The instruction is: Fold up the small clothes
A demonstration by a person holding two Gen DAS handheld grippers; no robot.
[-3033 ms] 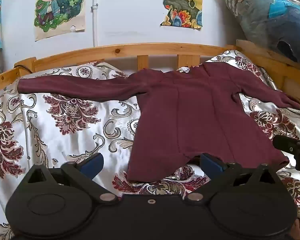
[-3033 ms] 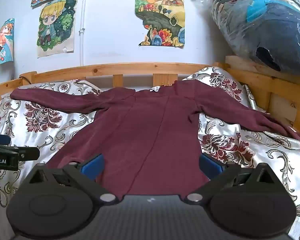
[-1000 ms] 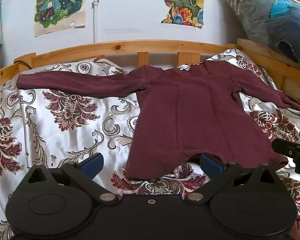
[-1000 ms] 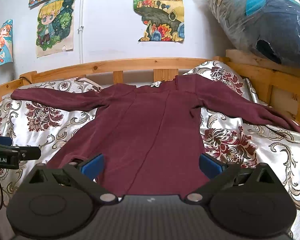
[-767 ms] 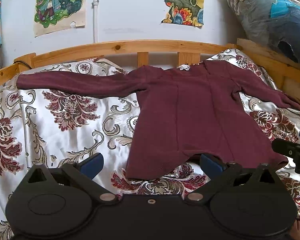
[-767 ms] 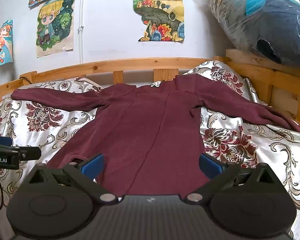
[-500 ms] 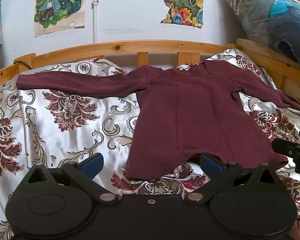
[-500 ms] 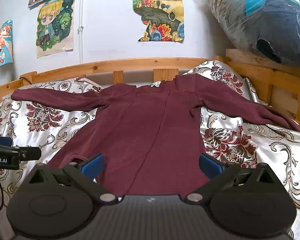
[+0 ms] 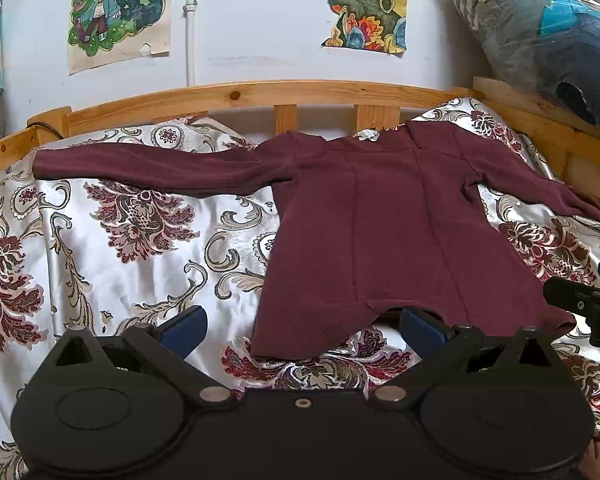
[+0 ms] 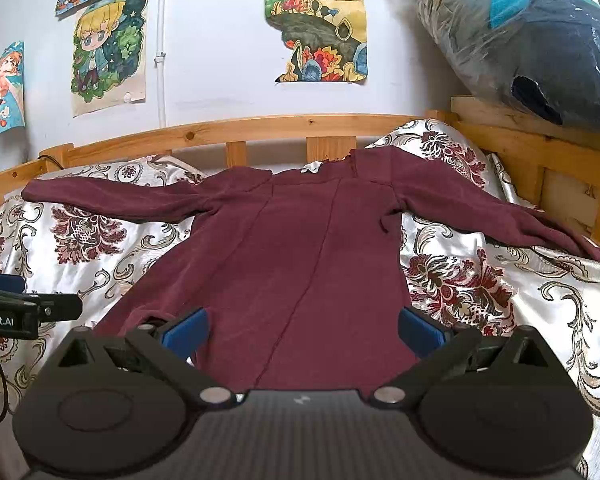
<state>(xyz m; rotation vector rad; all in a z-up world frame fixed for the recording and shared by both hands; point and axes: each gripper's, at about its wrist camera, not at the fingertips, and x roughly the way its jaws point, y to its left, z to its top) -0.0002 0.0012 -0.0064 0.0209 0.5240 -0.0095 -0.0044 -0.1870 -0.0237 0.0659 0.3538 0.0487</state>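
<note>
A maroon long-sleeved top (image 9: 396, 236) lies flat on the patterned bedspread (image 9: 112, 256), both sleeves spread sideways, neck toward the headboard. It also shows in the right wrist view (image 10: 300, 256). My left gripper (image 9: 302, 326) is open and empty, hovering just before the hem's left corner. My right gripper (image 10: 302, 330) is open and empty over the hem's right half. Each gripper shows at the edge of the other's view: the right gripper (image 9: 588, 304) and the left gripper (image 10: 24, 312).
A wooden headboard rail (image 9: 260, 96) runs behind the top, and a wooden side rail (image 10: 548, 148) stands at the right. A plastic-wrapped bundle (image 10: 532, 40) sits on the right rail. Posters hang on the wall (image 10: 220, 60).
Three seconds ago both views sat slightly differently; since one second ago nothing has visibly moved.
</note>
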